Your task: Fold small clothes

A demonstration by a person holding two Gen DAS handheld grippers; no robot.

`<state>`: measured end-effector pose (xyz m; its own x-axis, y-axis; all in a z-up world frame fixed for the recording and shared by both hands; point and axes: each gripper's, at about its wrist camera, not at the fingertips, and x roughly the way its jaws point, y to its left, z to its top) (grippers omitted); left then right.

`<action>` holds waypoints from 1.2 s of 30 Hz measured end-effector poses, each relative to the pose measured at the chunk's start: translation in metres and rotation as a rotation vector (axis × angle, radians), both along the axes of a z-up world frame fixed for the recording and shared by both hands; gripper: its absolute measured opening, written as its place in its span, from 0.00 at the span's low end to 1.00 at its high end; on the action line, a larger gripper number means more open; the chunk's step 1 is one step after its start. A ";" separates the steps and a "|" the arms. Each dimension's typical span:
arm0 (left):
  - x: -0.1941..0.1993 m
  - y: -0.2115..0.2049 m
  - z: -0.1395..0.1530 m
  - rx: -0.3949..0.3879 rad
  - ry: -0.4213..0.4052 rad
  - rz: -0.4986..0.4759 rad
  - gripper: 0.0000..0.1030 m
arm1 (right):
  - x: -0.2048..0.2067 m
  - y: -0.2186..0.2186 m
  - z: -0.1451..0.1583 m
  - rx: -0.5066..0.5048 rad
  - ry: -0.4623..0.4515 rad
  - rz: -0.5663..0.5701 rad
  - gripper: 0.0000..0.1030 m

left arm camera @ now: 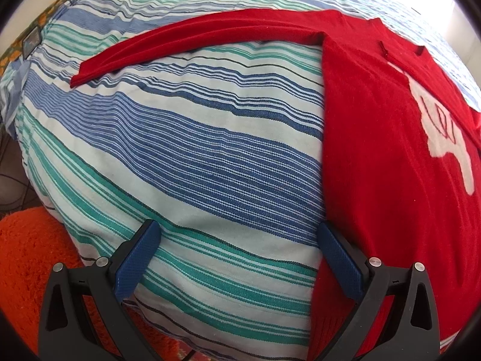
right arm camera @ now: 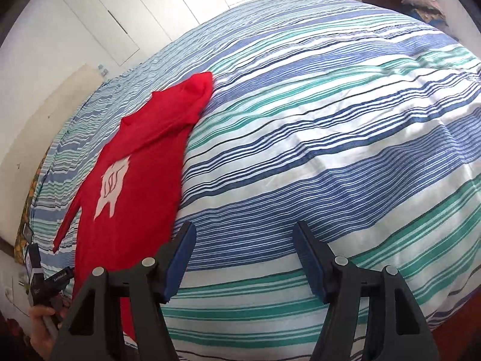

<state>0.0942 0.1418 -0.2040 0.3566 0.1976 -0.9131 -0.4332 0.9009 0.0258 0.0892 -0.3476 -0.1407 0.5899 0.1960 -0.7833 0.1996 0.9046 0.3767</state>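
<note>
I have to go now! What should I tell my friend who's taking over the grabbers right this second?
Left gripper: open, holding nothing, low at the near edge of the bed, one finger beside the shirt's side edge.
Right gripper: open, nothing between the fingers, over bare bedspread just off the shirt's other side.
Red shirt: spread on the striped bedspread, white picture facing up. One long sleeve lies stretched out sideways; the other sleeve looks already turned in.
Done: shirt laid out.
Left: fold in the long sleeve, then fold the body.
</note>
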 end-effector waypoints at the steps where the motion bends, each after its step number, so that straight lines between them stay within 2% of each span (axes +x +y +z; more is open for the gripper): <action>1: -0.001 0.000 0.000 -0.001 -0.005 -0.004 1.00 | 0.000 -0.002 -0.004 0.010 0.012 -0.005 0.65; 7: -0.005 -0.001 0.001 -0.008 -0.012 -0.012 1.00 | -0.001 -0.003 -0.012 0.024 -0.020 -0.025 0.72; 15: 0.000 0.004 0.002 -0.015 -0.003 -0.014 1.00 | -0.002 0.004 -0.014 -0.018 -0.023 -0.003 0.76; 18: 0.001 0.010 0.008 -0.050 0.000 -0.022 0.99 | -0.002 0.009 -0.013 -0.052 -0.020 0.015 0.80; 19: 0.000 0.014 0.014 -0.070 -0.014 -0.021 0.99 | -0.002 0.011 -0.013 -0.064 -0.019 0.021 0.81; 22: -0.010 0.029 0.043 -0.127 -0.151 -0.011 0.99 | -0.001 0.015 -0.014 -0.093 -0.016 0.035 0.82; 24: -0.011 0.055 0.063 -0.159 -0.238 0.034 0.99 | -0.001 0.016 -0.015 -0.098 -0.016 0.038 0.82; 27: -0.005 0.108 0.071 -0.278 -0.310 0.137 0.99 | 0.000 0.015 -0.016 -0.094 -0.016 0.038 0.84; 31: 0.000 0.211 0.045 -0.515 -0.360 0.408 0.98 | 0.002 0.019 -0.016 -0.116 -0.010 0.052 0.87; 33: 0.006 0.243 0.026 -0.557 -0.332 0.487 0.96 | 0.002 0.021 -0.016 -0.132 -0.007 0.058 0.87; 36: 0.016 0.270 0.007 -0.600 -0.319 0.534 0.88 | 0.003 0.022 -0.017 -0.137 -0.005 0.059 0.89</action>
